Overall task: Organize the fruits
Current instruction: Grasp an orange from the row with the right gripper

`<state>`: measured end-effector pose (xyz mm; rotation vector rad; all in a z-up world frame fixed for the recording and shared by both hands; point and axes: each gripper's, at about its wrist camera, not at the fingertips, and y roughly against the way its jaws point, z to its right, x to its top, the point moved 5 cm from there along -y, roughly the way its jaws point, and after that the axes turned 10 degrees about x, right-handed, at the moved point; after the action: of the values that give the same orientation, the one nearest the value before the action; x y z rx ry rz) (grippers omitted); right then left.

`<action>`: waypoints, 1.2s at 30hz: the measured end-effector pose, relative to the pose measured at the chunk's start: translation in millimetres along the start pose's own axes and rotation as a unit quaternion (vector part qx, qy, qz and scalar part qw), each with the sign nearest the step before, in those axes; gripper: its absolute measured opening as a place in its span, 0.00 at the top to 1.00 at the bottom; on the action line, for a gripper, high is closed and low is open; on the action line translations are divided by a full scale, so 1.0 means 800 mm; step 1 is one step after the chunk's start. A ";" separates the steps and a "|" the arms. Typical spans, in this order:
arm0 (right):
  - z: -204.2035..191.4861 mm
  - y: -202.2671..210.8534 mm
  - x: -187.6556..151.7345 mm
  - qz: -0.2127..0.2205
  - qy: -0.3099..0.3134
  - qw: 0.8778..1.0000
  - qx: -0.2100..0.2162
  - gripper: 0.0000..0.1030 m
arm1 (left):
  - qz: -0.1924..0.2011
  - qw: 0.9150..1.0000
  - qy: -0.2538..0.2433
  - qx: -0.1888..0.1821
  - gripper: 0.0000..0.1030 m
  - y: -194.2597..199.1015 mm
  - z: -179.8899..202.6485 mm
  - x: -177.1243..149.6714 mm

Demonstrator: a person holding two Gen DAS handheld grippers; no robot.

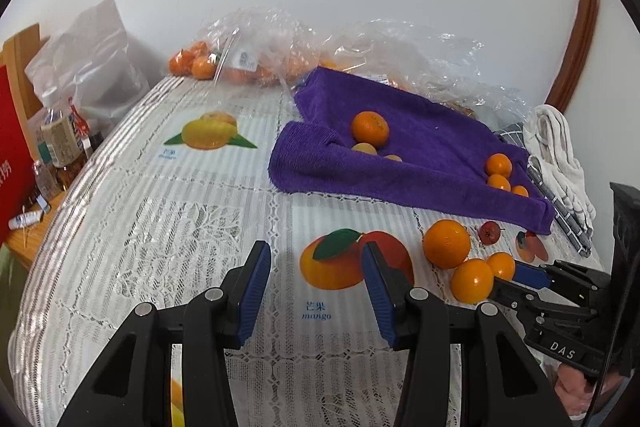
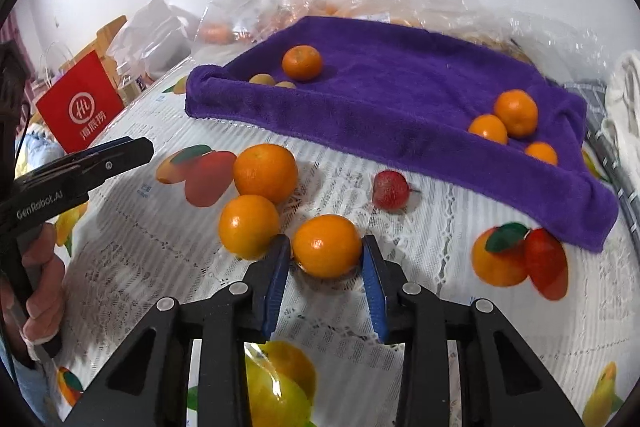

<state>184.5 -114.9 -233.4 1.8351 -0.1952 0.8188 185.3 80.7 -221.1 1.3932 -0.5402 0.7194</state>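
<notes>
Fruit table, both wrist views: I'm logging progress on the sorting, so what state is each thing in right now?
Right gripper: fingers closed on the nearest orange, which sits on the tablecloth.
Left gripper: open, empty.
Two more oranges: loose on the tablecloth, touching.
Small red fruit: loose, by itself.
Purple towel: spread out, edges bunched, holding six small fruits in two groups.
Plastic bags: crumpled, with oranges inside.

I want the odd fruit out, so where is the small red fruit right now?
In the right wrist view, the small red fruit lies on the lace tablecloth, between the purple towel's front edge and the loose oranges.
</notes>
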 end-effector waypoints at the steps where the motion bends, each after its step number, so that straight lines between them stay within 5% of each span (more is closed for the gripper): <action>1: 0.001 0.002 -0.001 0.002 0.001 1.000 0.000 0.65 | -0.003 1.000 0.005 -0.001 0.56 -0.001 -0.002 0.000; 6: 0.016 0.021 -0.002 0.022 -0.004 1.000 -0.013 0.65 | -0.019 1.000 0.021 -0.007 0.56 -0.008 -0.007 -0.004; 13: 0.080 0.056 -0.005 0.041 -0.031 0.996 -0.066 0.65 | -0.046 0.999 -0.025 0.001 0.57 -0.017 0.011 -0.011; 25: 0.115 0.070 -0.015 0.072 -0.068 0.993 -0.062 0.65 | -0.066 0.997 -0.032 -0.002 0.58 -0.017 0.015 -0.010; 31: 0.127 0.079 -0.016 0.082 -0.079 0.990 -0.080 0.65 | -0.082 0.992 -0.049 -0.080 0.57 -0.004 0.077 0.005; 36: 0.136 0.084 -0.019 0.086 -0.094 0.989 -0.079 0.65 | -0.087 0.991 -0.060 -0.079 0.56 -0.021 0.119 0.023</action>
<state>187.7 -241.9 -213.1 1.7603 -0.5312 0.7260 217.2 -11.7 -208.4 1.3214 -0.5505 0.4451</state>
